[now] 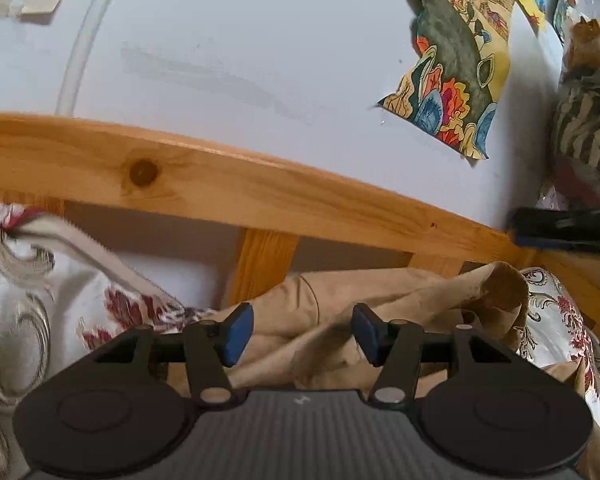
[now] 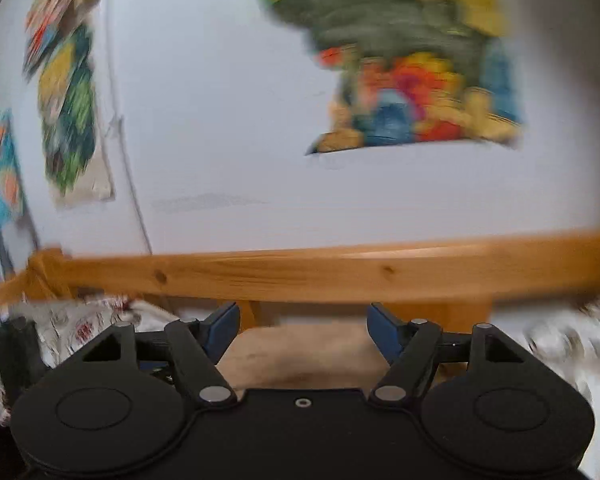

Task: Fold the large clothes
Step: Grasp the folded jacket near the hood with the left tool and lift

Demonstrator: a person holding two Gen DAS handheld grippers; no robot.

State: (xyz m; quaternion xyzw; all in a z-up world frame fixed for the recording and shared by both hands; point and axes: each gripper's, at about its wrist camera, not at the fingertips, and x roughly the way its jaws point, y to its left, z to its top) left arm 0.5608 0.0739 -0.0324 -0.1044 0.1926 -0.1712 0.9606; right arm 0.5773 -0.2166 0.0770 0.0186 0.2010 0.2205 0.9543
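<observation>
The left gripper (image 1: 302,334) stands with its jaws apart and nothing pinched; the tan garment (image 1: 380,312) lies crumpled just past the blue pads (image 1: 236,334) on the floral bedspread (image 1: 28,312). The right gripper (image 2: 302,334), blurred, also gapes empty above the tan cloth. Behind runs a wooden bed rail (image 1: 220,184), then a pale wall with a colourful drawing (image 1: 456,64).

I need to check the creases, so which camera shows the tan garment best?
The left wrist view: the tan garment lies sharp and crumpled on the bed, folds visible. The right wrist view shows only a blurred tan patch between its fingers.
</observation>
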